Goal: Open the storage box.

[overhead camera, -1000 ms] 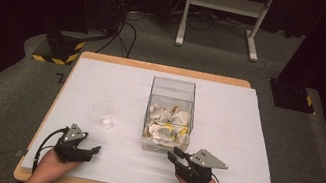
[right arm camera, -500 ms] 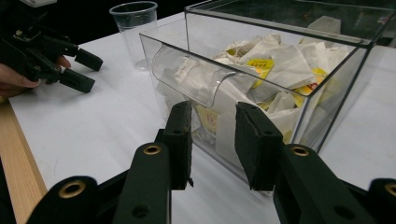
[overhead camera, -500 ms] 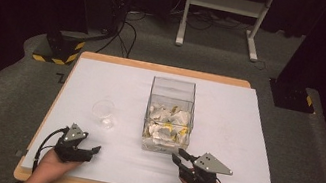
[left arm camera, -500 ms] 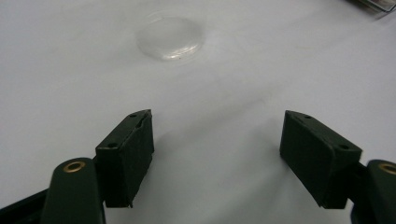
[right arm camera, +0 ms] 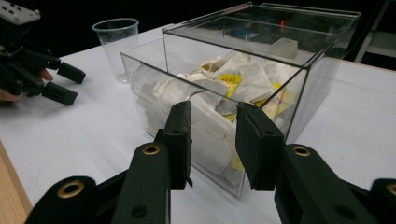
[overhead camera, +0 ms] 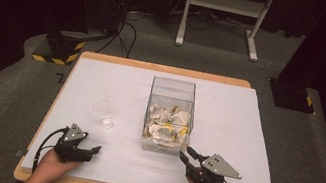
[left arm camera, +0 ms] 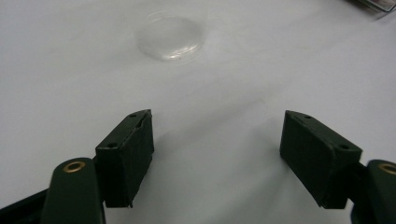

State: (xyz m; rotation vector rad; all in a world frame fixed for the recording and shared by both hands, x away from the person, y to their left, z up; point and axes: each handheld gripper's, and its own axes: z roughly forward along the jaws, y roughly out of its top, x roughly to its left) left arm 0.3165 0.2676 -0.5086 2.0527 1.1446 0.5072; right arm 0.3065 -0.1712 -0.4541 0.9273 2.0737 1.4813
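Items on the table [overhead camera: 254, 138]: one clear box [overhead camera: 169, 114], one clear plastic cup [overhead camera: 103, 112], two hand-held grippers.

Clear box: one, square-walled, at the middle of the white table top, open at the top. It is partly filled with white paper sachets [overhead camera: 165, 125], some with yellow labels; too many and too jumbled to count. In the right gripper view the box [right arm camera: 261, 70] stands just beyond the jaws, sachets [right arm camera: 219, 88] piled against its near wall.

Cup: one, upright, empty, to the left of the box and apart from it. In the left gripper view it [left arm camera: 170, 37] stands well ahead of the jaws.

Left hand-held gripper [overhead camera: 88, 151]: one, near the front left edge of the table, jaws wide apart, nothing between them but bare table [left arm camera: 215, 135].

Right hand-held gripper [overhead camera: 187, 154]: one, near the front edge, just short of the box's near right corner, pointing at it. Its jaws [right arm camera: 212, 140] stand close together with a narrow gap; nothing is gripped.

Open room: broad bare surface to the right of the box, behind it, and between cup and left edge. A wooden rim shows along the front and back edges.
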